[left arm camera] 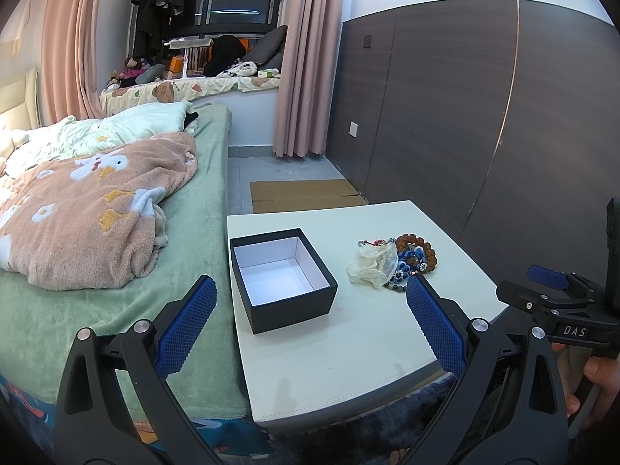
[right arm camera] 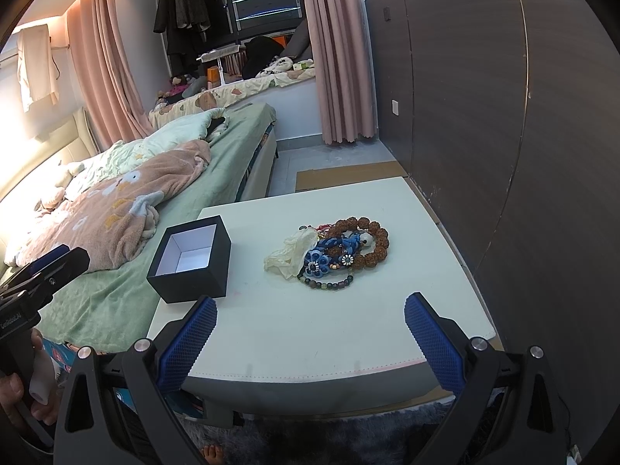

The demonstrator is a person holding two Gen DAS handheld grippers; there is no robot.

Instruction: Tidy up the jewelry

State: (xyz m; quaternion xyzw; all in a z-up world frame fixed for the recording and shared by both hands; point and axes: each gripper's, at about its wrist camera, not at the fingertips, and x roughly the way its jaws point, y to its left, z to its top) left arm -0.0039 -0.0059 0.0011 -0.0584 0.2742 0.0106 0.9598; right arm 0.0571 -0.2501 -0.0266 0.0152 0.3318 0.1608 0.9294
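Observation:
An open black box (left arm camera: 282, 277) (right arm camera: 190, 259) with a white inside stands empty on the left of a white table (left arm camera: 348, 356) (right arm camera: 310, 333). To its right lies a pile of jewelry (left arm camera: 393, 265) (right arm camera: 333, 252): a brown bead bracelet (right arm camera: 370, 240), blue flower pieces (right arm camera: 317, 261), a dark bead string and a crumpled cream pouch (right arm camera: 288, 257). My left gripper (left arm camera: 312, 319) is open, held before the box with nothing in it. My right gripper (right arm camera: 310, 329) is open too, short of the pile, above the table's front.
A bed (left arm camera: 116, 232) with a green sheet and a pink blanket (right arm camera: 116, 217) touches the table's left side. A dark wood wall panel (right arm camera: 503, 135) runs along the right. Flat cardboard (left arm camera: 306, 193) lies on the floor beyond the table. A hand (left arm camera: 596, 372) holds the other gripper.

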